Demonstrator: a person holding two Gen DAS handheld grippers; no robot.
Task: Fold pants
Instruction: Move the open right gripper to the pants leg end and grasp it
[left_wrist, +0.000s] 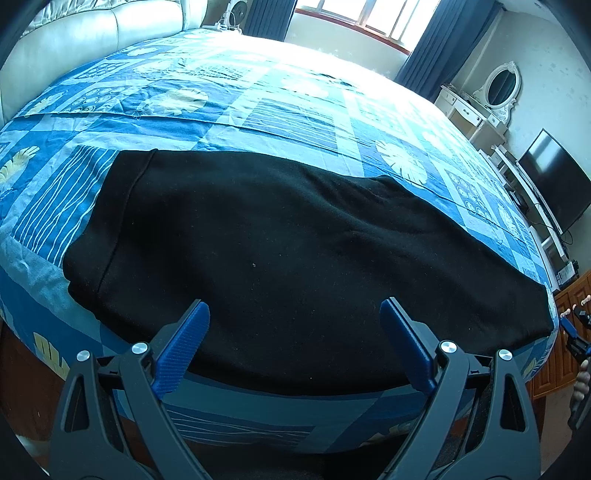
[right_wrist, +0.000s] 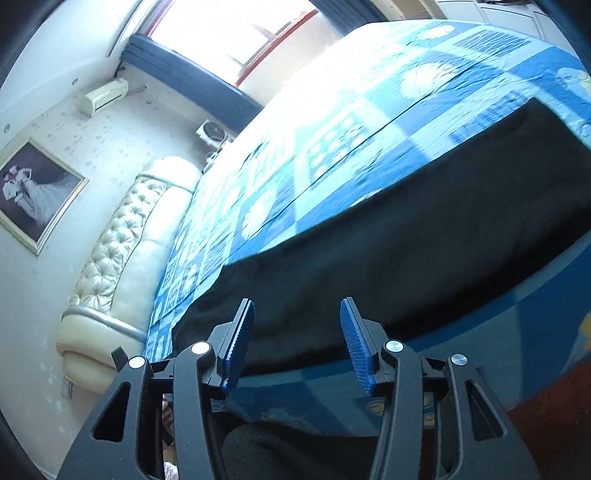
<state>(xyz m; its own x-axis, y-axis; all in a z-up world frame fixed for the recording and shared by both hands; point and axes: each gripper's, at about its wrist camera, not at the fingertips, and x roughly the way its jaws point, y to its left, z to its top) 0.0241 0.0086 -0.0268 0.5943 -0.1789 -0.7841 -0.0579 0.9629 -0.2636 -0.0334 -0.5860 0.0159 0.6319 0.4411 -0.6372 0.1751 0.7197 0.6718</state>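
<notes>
A: Any words, labels or numbers to read here?

B: None. The bedspread carries only leaf and stripe patterns, no lettering.

A: And the framed picture on the wall?

B: A photograph, no caption legible. The dark screen shows no readable brand either.

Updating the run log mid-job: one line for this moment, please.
pants: black, flat on bed | left gripper: open, empty | right gripper: open, empty | fold: pending
</notes>
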